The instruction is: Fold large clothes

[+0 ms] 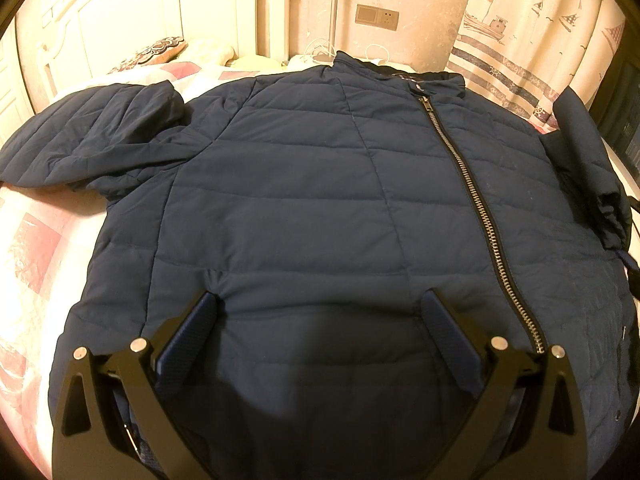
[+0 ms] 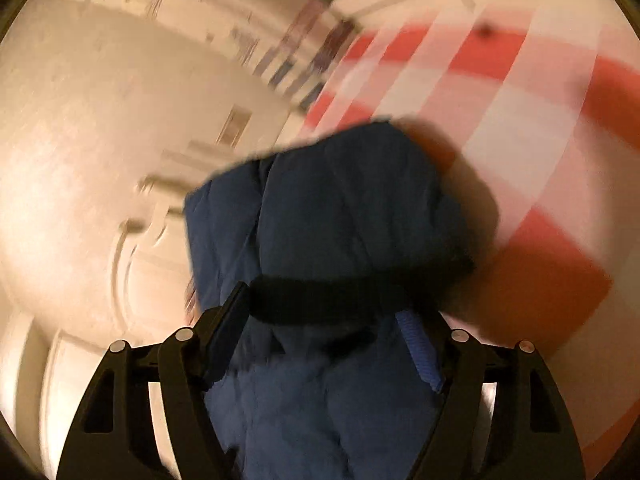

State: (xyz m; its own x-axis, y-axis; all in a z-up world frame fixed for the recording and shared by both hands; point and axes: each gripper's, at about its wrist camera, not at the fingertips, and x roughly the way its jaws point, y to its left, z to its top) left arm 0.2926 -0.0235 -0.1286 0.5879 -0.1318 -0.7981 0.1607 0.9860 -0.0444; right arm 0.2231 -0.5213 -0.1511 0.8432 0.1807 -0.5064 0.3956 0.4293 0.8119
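Note:
A dark navy quilted jacket (image 1: 320, 184) lies front up on the bed, its metal zipper (image 1: 480, 208) closed. My left gripper (image 1: 320, 304) hovers open over the jacket's lower front, with nothing between its fingers. The jacket's left sleeve (image 1: 92, 132) lies spread out to the side. Its right sleeve (image 1: 588, 160) is bunched and raised at the right edge. In the blurred right wrist view, that padded sleeve (image 2: 352, 208) fills the gap of my right gripper (image 2: 322, 302). Both pads press its sides near a black band, and its end sticks out past the fingertips.
The bed has a pink and white patchwork quilt (image 1: 36, 240), also seen as red and white checks (image 2: 520, 120). A patterned pillow (image 1: 152, 50) and a white headboard (image 1: 120, 8) stand behind. A ship-print curtain (image 1: 540, 40) and a wall socket (image 1: 376, 16) are at the back.

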